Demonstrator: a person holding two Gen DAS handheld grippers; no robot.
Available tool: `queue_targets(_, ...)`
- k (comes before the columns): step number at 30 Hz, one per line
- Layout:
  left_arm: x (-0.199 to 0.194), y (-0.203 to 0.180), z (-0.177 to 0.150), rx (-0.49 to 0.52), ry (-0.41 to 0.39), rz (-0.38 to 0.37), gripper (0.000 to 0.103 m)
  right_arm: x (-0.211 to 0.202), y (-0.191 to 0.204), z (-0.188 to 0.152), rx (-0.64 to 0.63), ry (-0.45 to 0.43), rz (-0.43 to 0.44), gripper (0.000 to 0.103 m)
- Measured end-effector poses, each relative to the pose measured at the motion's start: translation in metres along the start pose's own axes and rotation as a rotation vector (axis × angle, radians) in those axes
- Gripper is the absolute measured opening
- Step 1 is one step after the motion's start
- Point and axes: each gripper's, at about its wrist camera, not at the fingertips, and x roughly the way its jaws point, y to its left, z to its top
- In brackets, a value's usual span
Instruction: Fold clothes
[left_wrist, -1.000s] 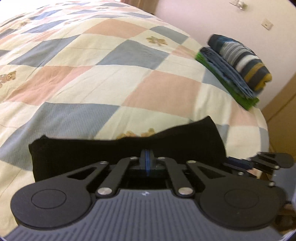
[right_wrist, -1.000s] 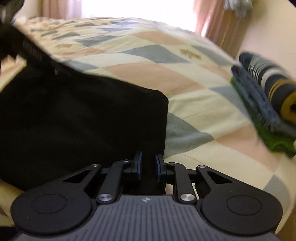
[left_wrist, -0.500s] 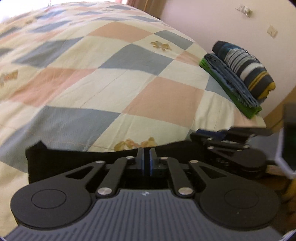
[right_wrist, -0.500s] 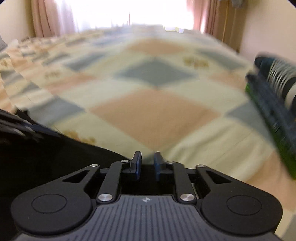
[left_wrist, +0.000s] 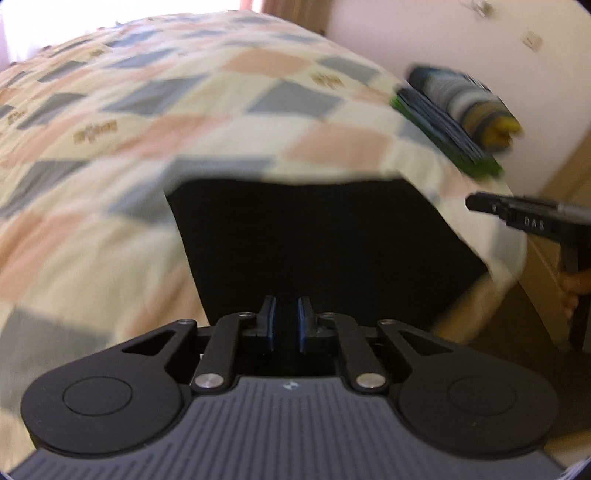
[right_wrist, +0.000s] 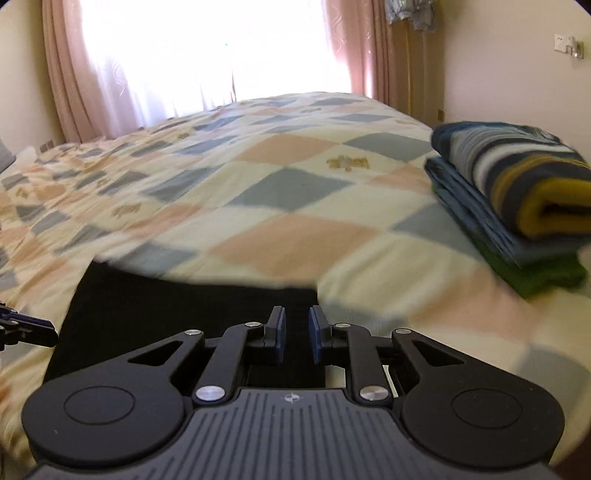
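A black folded garment (left_wrist: 317, 240) lies flat on the patchwork bed near its front edge; it also shows in the right wrist view (right_wrist: 177, 314). My left gripper (left_wrist: 284, 325) is open a little over the garment's near edge, holding nothing. My right gripper (right_wrist: 295, 332) is open a little over the garment's near right part, holding nothing. The right gripper's tip (left_wrist: 517, 214) shows at the right of the left wrist view, beside the garment. The left gripper's tip (right_wrist: 26, 328) shows at the left edge of the right wrist view.
A stack of folded clothes (right_wrist: 517, 199), striped on top of blue and green, sits at the bed's right side by the wall; it also shows in the left wrist view (left_wrist: 461, 114). The patchwork quilt (right_wrist: 258, 184) stretches to curtains (right_wrist: 66, 74) and a bright window. The bed edge drops off at right.
Both grippers have let go of the black garment and pulled back. The left gripper, shut a second ago, has opened. The garment now lies as a squarer folded shape.
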Motion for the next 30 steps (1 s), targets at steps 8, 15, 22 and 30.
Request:
queue_targets(8, 0.046, -0.019, -0.024, 0.006, 0.076, 0.014, 0.016, 0.029, 0.007, -0.058, -0.001, 0.179, -0.054, 0.017)
queue_targets(15, 0.025, -0.035, -0.024, 0.059, 0.024, 0.056, 0.015, 0.043, 0.004, -0.056, -0.011, 0.171, -0.075, 0.010)
queue_targets(22, 0.034, -0.029, -0.031, 0.071, 0.061, 0.069, 0.015, 0.001, 0.026, -0.054, 0.066, 0.083, -0.070, 0.016)
queue_targets(30, 0.019, -0.018, -0.014, 0.087, 0.059, 0.014, 0.016, 0.013, 0.033, -0.038, 0.147, 0.166, -0.137, 0.023)
